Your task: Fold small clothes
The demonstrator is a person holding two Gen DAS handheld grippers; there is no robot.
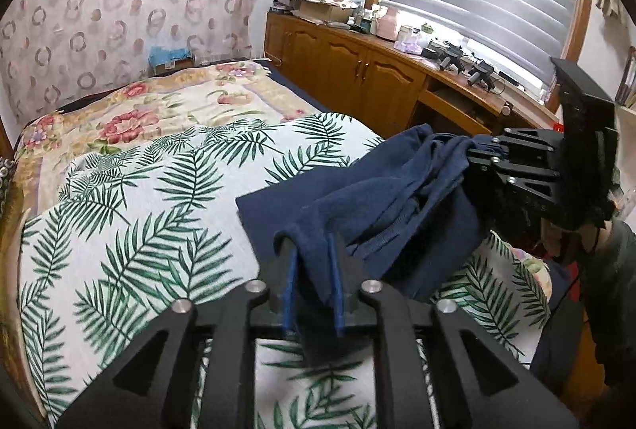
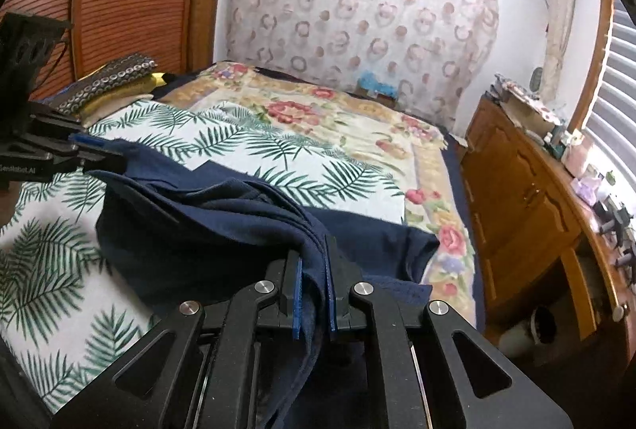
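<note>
**Navy garment held at two points above the bed, fold in progress**

Observation: navy garment (image 1: 381,198) is partly lifted, partly resting on the palm-leaf bedspread (image 1: 139,230). Its far portion lies flat on the bed; the near portion hangs bunched between the two grippers.

Left gripper (image 1: 314,270): jaws slightly apart, a fold of navy cloth draped between the blue pads. Cannot tell from the left wrist view whether the pads actually press the cloth; grip looks loose. In the right wrist view it appears at the left edge, at the garment's edge.

Right gripper (image 2: 314,286): jaws nearly closed, clamped on a gathered edge of several layers of the garment. The cloth fans away from the pads in pleats.

Judgement: the step in hand is carrying a held edge over the rest of the garment to make a fold.

Notes for doing it well:
- Confirm the left grip before moving on; a loose hold would let that corner slip and skew the fold.
- Draw the two grippers apart so the edge between them goes taut and the bunching flattens.
- Keep both at equal height, lay the edge down parallel to the flat part.
- Release only once cloth rests on the bedspread.
</note>
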